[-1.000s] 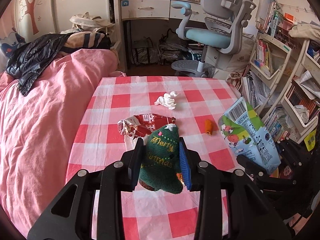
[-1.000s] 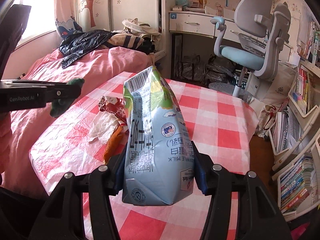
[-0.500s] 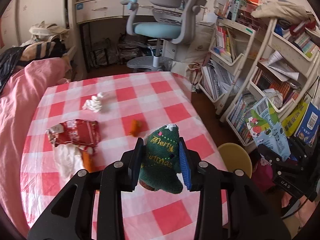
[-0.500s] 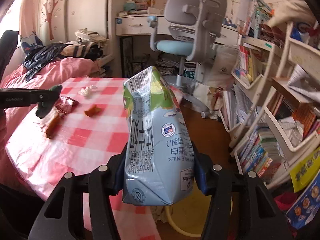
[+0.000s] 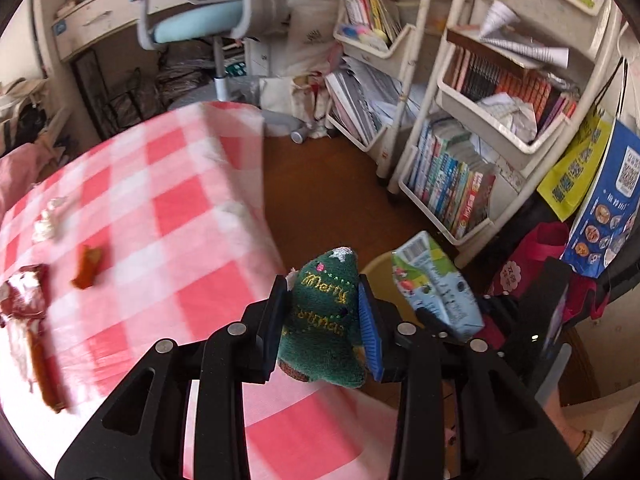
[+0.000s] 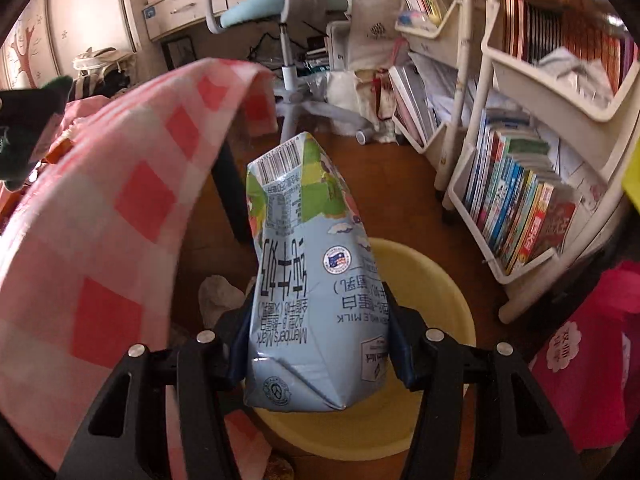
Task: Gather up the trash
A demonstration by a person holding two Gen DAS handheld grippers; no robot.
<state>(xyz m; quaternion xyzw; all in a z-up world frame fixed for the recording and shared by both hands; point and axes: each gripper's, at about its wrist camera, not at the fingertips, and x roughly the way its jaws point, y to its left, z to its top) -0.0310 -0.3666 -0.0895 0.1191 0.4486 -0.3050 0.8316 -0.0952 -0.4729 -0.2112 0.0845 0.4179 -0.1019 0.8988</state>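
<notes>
Left wrist view: my left tongs (image 5: 322,322) are clamped on a green plush Christmas tree (image 5: 325,320), past the checkered bench (image 5: 168,216) edge, scraps left behind on it. Right wrist view: my right tongs (image 6: 318,342) grip a crumpled milk carton (image 6: 312,280) right over the yellow bin (image 6: 432,280).

I've swung both tools off the checked table (image 5: 132,208), which has slid to nine o'clock in both views. My right gripper (image 6: 320,344) now carries the milk carton (image 6: 308,264) over the yellow bin (image 6: 424,280); my left gripper (image 5: 324,320) brings the green Christmas toy (image 5: 324,320) past the table's edge, the bin at one o'clock.
</notes>
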